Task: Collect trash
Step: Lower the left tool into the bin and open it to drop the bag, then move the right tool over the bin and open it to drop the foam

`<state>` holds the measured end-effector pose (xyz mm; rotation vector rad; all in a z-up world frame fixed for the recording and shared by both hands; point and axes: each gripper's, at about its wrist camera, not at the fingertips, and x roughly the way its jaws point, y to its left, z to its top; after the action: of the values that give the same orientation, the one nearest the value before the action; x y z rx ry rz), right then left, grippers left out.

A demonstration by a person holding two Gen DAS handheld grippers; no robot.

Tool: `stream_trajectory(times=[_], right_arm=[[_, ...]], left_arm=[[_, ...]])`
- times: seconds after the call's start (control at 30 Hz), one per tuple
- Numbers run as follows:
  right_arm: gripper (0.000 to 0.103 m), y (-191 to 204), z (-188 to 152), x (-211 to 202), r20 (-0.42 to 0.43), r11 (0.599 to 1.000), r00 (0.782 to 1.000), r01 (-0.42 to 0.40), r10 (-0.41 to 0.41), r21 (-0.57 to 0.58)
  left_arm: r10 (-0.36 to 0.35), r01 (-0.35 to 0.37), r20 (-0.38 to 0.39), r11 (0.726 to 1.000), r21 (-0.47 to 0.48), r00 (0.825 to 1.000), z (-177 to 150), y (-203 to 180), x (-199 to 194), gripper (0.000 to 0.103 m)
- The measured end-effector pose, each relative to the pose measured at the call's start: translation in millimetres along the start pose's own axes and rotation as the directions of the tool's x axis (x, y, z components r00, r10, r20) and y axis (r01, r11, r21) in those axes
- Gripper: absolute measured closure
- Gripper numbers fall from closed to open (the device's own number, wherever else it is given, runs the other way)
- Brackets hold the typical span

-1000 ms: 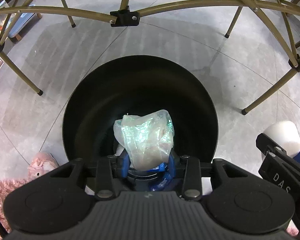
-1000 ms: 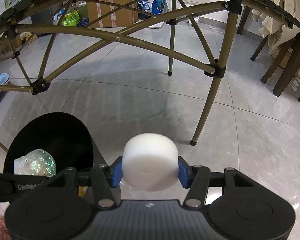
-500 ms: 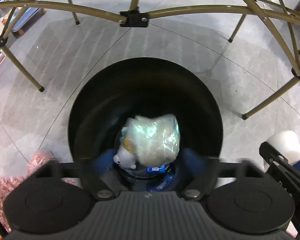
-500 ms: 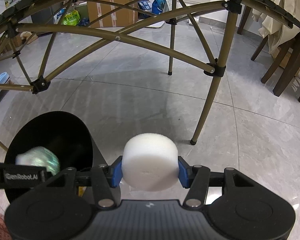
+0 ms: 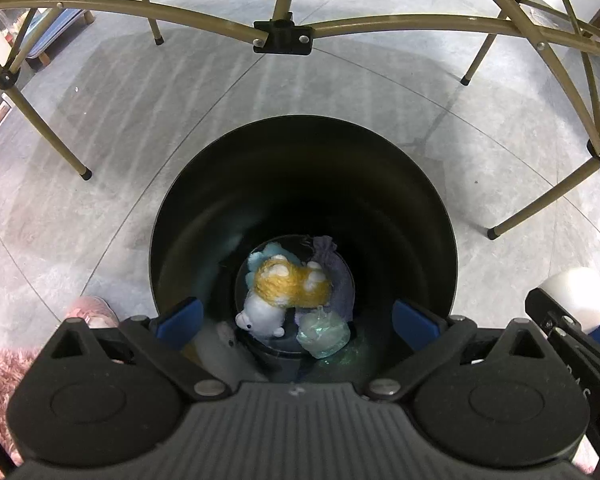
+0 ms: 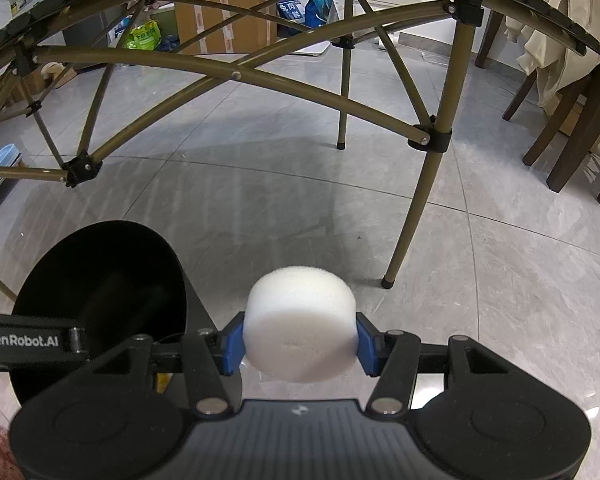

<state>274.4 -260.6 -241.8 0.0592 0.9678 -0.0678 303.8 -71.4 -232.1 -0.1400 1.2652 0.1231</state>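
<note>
The left gripper (image 5: 296,322) hung over the black bin (image 5: 420,184), its fingers opening with nothing between them — the crumpled plastic wrap (image 5: 324,336) lay at the bottom beside a plush toy (image 5: 288,288). The right gripper (image 6: 299,347) clamped a white foam puck (image 6: 300,324) just outside the rim, not yet binned.

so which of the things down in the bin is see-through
The crumpled plastic bag, at the near edge of the bin floor. It is clear and greenish; the plush toy and purple cloth beside it are opaque.
</note>
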Motion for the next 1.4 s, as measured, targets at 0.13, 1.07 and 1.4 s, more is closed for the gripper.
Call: stream_trajectory(times=[0.13,1.07,1.4], right_arm=[[0.049,0.4,-0.4,-1.6,0.001,1.0,1.0,-0.003,0.003,-0.002],[0.049,30.7,-3.9,-14.5,-0.048,0.995,0.996,-0.078,0.075,-0.055],[0.049,76.8,0.8,-18.7,-0.058,0.983,0.991,-0.126,0.119,-0.137]], left_arm=[[-0.004,0.004,0.021,1.0,0.012,1.0,0.2,2.5,-8.4,0.0],[0.101,-0.096,0.109,0.994,-0.056,0.989,11.1,109.7,-25.3,0.0],[0.153,-0.142,0.079,0.981,-0.131,0.985,10.4,153.5,-18.1,0.0]])
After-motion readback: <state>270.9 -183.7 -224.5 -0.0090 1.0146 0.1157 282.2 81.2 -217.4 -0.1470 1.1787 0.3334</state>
